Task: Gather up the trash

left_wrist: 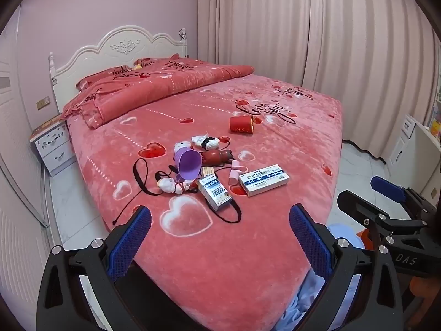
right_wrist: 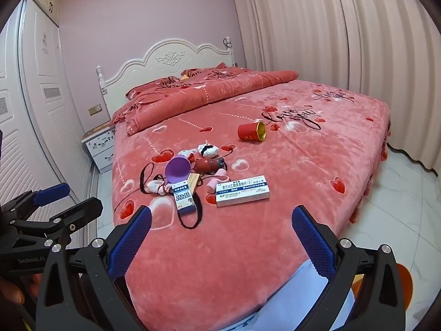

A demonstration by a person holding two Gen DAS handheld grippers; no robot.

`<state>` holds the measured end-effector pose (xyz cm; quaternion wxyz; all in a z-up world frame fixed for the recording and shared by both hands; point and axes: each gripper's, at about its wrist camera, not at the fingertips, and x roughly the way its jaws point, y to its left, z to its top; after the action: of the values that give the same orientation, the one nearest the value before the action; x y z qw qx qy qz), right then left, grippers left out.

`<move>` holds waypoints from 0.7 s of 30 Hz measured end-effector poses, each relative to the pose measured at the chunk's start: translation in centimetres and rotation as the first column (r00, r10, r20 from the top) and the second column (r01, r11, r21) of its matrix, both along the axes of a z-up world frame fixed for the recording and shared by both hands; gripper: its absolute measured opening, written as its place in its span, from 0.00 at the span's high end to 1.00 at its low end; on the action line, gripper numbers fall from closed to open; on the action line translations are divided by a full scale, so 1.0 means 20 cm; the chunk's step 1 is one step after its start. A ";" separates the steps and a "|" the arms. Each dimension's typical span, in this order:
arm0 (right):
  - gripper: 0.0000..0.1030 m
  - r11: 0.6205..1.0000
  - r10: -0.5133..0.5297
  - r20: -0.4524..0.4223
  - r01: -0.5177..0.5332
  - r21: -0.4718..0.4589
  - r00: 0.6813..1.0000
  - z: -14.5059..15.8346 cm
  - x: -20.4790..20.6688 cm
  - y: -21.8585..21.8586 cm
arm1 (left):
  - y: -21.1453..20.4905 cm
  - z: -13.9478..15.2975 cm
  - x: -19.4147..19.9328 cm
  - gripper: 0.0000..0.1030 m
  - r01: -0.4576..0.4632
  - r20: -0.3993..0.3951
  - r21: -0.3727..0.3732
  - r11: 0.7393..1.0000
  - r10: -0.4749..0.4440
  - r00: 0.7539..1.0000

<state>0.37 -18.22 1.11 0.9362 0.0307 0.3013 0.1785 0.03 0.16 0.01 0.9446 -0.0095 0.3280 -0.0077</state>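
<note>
Bed [left_wrist: 220,248], red heart-print cover. Cluster near the foot edge: purple cup [left_wrist: 188,165] on its side; small blue-white box [left_wrist: 215,193]; long white medicine box [left_wrist: 264,179] just beside it; pink tube [left_wrist: 234,172]; knotted white wrappers [left_wrist: 172,186]; black cord [left_wrist: 143,176] looped around them. Red cup [left_wrist: 242,124] lies apart, toward the bed's middle. Left tongs [left_wrist: 220,230] wide open, empty. Right tongs [right_wrist: 222,230] wide open, empty.
</note>
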 end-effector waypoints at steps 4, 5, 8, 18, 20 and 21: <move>0.04 1.000 0.004 -0.003 -0.004 -0.001 1.000 0.01 0.00 0.00 | 0.00 0.00 0.00 0.04 -0.002 0.001 0.030 1.000 0.002 1.000; 0.04 1.000 0.006 -0.004 -0.006 -0.001 1.000 -0.01 0.00 0.00 | -0.01 -0.04 0.00 0.04 -0.004 -0.004 0.035 0.999 0.004 1.000; 0.04 1.000 0.005 -0.006 -0.005 -0.002 1.000 -0.03 0.01 0.00 | -0.04 -0.04 -0.01 0.04 -0.005 -0.009 0.038 0.999 0.005 1.000; 0.04 1.000 0.004 -0.020 -0.004 0.000 1.000 -0.05 0.01 0.00 | -0.02 -0.04 0.01 0.04 -0.015 -0.031 0.034 0.999 0.016 0.999; 0.04 1.000 0.003 -0.024 -0.003 0.001 1.000 -0.05 0.01 0.00 | -0.02 -0.04 0.01 0.04 -0.014 -0.031 0.034 0.999 0.015 0.999; 0.04 1.000 0.003 -0.026 -0.003 0.001 1.000 -0.06 0.01 0.01 | -0.02 -0.04 0.01 0.04 -0.014 -0.033 0.033 0.999 0.015 0.999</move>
<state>0.50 -18.10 -0.03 0.9319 0.0331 0.3132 0.1799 0.30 -0.22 -0.78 0.9392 0.0038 0.3434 0.0046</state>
